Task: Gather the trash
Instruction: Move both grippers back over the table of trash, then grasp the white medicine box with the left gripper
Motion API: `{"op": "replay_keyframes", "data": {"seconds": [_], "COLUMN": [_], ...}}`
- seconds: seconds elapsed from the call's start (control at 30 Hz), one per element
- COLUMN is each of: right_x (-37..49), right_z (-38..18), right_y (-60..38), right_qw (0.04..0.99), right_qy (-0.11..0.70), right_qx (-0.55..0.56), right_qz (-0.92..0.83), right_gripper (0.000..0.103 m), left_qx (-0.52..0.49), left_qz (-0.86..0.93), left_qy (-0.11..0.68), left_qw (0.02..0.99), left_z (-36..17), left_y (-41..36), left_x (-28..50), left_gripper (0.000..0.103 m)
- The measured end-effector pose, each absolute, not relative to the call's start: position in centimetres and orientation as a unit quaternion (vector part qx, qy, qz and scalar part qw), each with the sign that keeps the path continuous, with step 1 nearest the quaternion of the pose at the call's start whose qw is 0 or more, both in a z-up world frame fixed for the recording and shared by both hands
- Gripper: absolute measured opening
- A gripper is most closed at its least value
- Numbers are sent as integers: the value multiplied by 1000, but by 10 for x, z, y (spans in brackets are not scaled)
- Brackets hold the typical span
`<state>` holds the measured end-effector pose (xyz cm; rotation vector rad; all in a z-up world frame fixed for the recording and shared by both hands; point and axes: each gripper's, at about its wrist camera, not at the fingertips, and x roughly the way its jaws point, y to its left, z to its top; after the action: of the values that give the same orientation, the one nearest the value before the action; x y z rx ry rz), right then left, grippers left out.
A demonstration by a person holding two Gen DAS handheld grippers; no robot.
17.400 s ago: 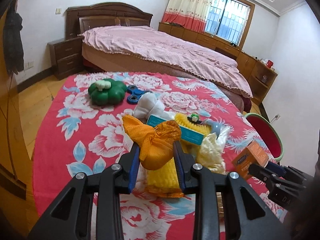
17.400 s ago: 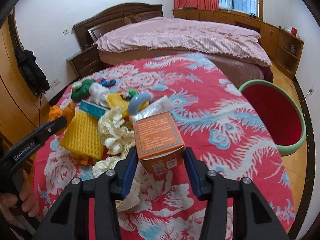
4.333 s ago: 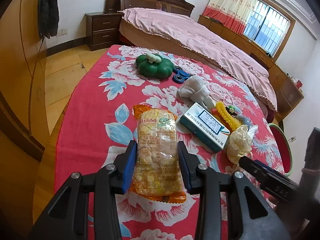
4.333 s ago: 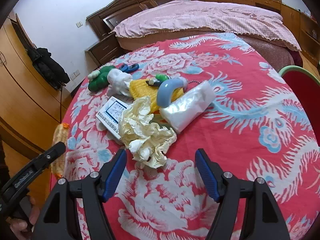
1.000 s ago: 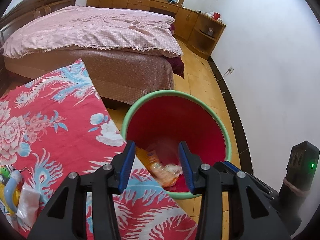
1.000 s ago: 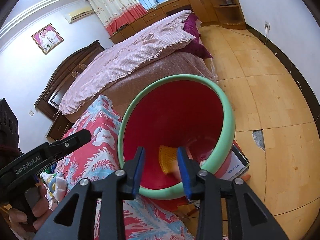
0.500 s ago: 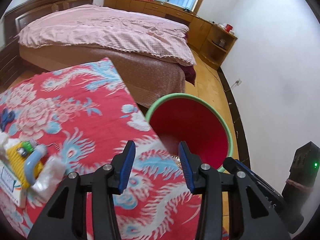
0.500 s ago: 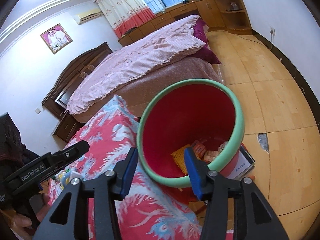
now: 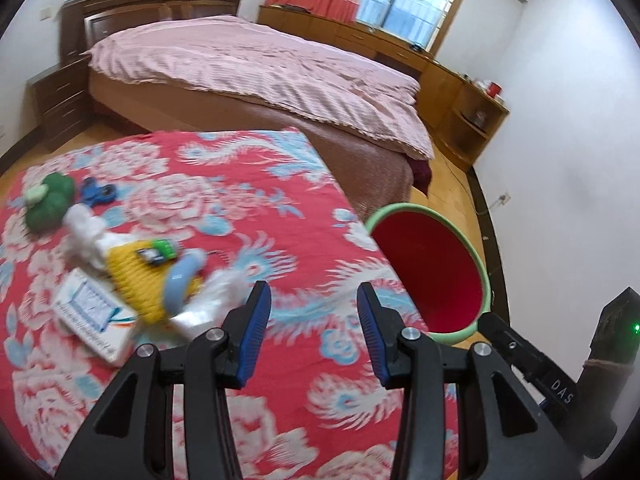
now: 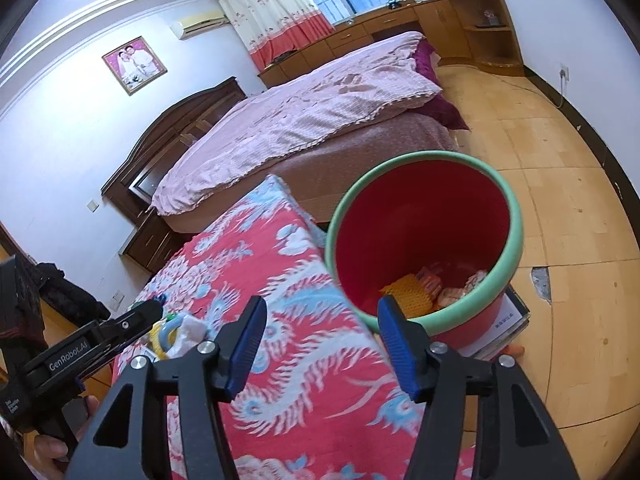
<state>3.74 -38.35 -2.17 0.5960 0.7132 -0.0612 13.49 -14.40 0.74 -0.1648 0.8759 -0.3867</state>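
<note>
My left gripper and right gripper are both spread and empty. Remaining trash, the crumpled plastic wrapper, lies beside the white box. Approach low, straddle the wrapper, then close; the red bin stands beside the table.

Red floral tablecloth under clustered clutter.

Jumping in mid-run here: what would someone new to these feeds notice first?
Most striking is the red tablecloth with white and blue flowers that fills both views. Next comes the red bin with a green rim on the floor at the table's corner, with a yellow mesh sheet and wrappers at its bottom. A blurred heap of clutter around a yellow ribbed sponge lies on the cloth's left side, ahead of the open, empty left hand-held gripper.
</note>
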Motion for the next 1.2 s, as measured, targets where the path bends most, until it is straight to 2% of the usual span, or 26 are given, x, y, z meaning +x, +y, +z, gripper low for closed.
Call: {"op": "replay_keyframes", "data": {"seconds": [0.63, 1.07, 1.2], "right_x": [53, 80, 88], "right_z": [-18, -44, -47], "right_y": [-321, -323, -325], "right_qw": [892, 875, 873], "right_qy": [378, 419, 424], "right_qx": [248, 240, 240], "right_qz": [7, 16, 25], "right_gripper": [64, 64, 64], "left_qx": [-168, -197, -191], "left_qz": [-40, 15, 27], "left_qy": [456, 488, 489], "left_qw": [873, 850, 850], "left_z": [-37, -70, -71], "left_y": [-16, 0, -5], "left_x": [138, 172, 182], "left_gripper": [49, 49, 57]}}
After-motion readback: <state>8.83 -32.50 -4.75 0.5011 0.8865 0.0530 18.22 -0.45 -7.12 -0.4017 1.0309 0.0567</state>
